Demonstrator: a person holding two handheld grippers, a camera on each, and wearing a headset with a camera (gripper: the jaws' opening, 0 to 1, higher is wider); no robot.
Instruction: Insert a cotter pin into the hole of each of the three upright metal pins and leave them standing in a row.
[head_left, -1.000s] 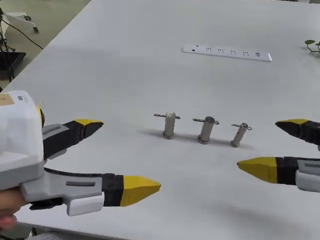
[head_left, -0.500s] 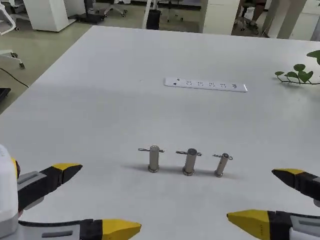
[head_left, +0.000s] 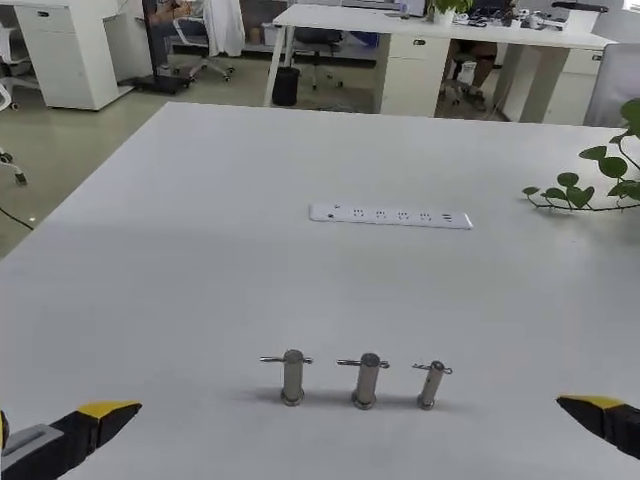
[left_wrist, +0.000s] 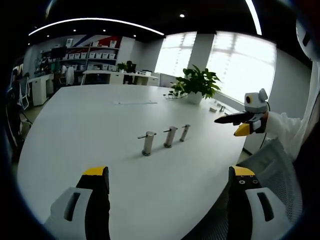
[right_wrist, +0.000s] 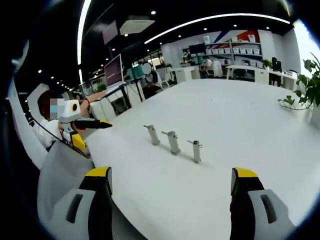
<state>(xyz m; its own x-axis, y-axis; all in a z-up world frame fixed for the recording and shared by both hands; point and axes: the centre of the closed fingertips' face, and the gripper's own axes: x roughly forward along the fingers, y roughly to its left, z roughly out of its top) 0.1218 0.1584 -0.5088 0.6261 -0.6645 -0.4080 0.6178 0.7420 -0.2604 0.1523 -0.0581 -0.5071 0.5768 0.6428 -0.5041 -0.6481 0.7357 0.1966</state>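
Note:
Three upright metal pins stand in a row on the white table: the left pin (head_left: 292, 376), the middle pin (head_left: 366, 380) and the right pin (head_left: 431, 384), each with a cotter pin through its top. They also appear in the left gripper view (left_wrist: 148, 143) and the right gripper view (right_wrist: 173, 142). My left gripper (left_wrist: 167, 180) is open with nothing between its yellow-tipped fingers; one fingertip (head_left: 105, 413) pokes in at the head view's lower left. My right gripper (right_wrist: 170, 180) is open and empty too, a fingertip (head_left: 590, 407) at lower right. Both are well back from the pins.
A white power strip (head_left: 390, 215) lies farther back on the table. A trailing green plant (head_left: 590, 180) sits at the right edge. Desks, cabinets and chairs stand beyond the table's far end.
The head view has tilted up, so the pins sit lower in the picture and more of the room shows. Both grippers have drawn back toward me, away from the pins.

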